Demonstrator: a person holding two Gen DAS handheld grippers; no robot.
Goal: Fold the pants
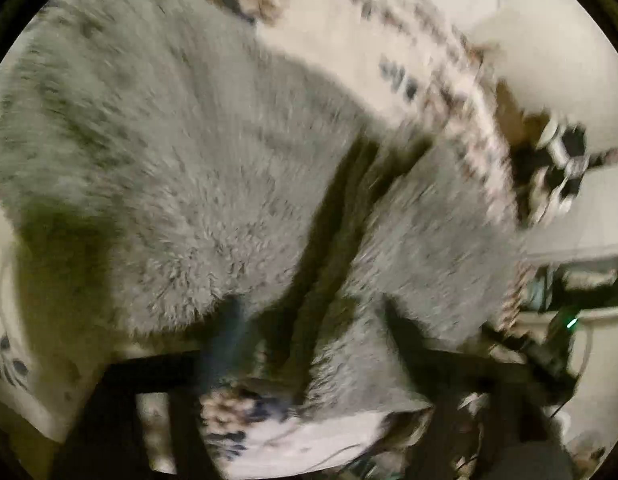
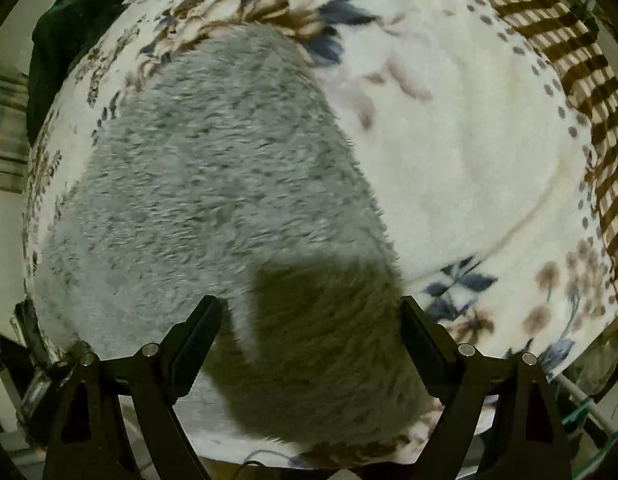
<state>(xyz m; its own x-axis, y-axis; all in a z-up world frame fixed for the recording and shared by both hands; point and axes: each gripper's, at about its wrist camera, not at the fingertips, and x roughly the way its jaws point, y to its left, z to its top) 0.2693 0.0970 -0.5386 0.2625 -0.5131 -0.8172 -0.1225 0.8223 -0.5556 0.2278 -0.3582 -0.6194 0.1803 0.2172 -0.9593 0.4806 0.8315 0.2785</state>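
My right claw (image 2: 309, 344) is spread wide over the fluffy grey pants (image 2: 213, 200), which lie on the flowered blanket (image 2: 469, 140). My left claw (image 1: 313, 328) is blurry, so I cannot tell.

fluffy grey pants (image 2: 213, 200) cover blanket's (image 2: 469, 152) left; right side bare.

Motion blur smears the left tool (image 1: 309, 340) and the pants (image 1: 181, 168) beneath it.
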